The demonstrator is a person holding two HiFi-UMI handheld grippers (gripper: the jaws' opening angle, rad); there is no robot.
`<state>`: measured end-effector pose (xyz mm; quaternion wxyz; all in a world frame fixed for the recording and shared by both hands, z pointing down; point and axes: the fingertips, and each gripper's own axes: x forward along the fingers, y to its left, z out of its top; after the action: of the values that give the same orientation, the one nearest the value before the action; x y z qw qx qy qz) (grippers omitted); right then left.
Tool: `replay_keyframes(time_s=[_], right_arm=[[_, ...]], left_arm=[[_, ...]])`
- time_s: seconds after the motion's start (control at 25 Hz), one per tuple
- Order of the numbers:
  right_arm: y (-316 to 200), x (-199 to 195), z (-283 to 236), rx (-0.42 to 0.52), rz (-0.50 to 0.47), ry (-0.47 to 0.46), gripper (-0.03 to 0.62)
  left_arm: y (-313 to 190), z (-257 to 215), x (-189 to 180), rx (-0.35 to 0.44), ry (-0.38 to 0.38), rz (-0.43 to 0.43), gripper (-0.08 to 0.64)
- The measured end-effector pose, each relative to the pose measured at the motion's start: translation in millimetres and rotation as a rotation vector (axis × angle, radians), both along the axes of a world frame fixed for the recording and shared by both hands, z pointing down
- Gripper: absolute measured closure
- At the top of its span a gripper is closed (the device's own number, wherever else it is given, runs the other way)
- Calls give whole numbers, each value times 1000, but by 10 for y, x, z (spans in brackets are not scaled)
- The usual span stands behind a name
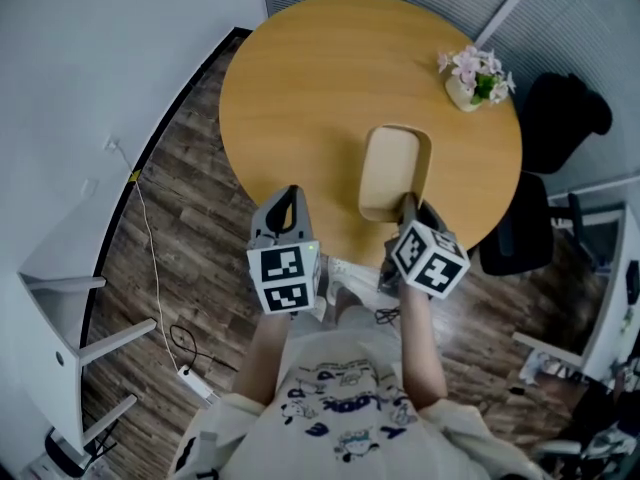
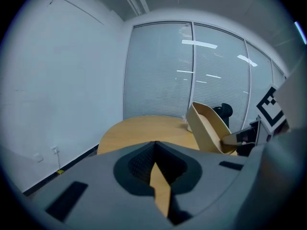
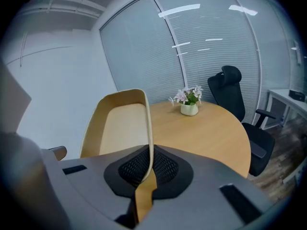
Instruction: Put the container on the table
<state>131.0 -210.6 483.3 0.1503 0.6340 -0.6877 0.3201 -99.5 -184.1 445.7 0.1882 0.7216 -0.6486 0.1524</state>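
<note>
A beige oval container (image 1: 395, 168) hangs over the near edge of the round wooden table (image 1: 320, 78). It is tilted, with its far end raised, as the left gripper view shows the container (image 2: 206, 126). My right gripper (image 1: 408, 203) is shut on its near rim; in the right gripper view the thin rim runs between the jaws of the gripper (image 3: 149, 150), and the container's (image 3: 122, 123) hollow faces the camera. My left gripper (image 1: 290, 193) sits to the left, beside the table's near edge, shut with nothing in it (image 2: 154, 145).
A small pot of pink flowers (image 1: 475, 78) stands at the table's far right. A black office chair (image 1: 560, 118) is beyond the table on the right. White furniture (image 1: 50, 298) and a cable with a power strip (image 1: 195, 383) are on the floor at the left.
</note>
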Motion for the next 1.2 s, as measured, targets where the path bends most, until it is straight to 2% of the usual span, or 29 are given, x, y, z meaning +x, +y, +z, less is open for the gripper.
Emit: replay_keyframes(time_s=[0.76, 1.2], right_arm=[[-764, 177, 544, -133, -54, -2, 583], [-846, 176, 888, -221, -83, 13, 583]], left_arm=[[-659, 423, 223, -115, -16, -45, 557], [-736, 729, 332, -192, -10, -53, 557]])
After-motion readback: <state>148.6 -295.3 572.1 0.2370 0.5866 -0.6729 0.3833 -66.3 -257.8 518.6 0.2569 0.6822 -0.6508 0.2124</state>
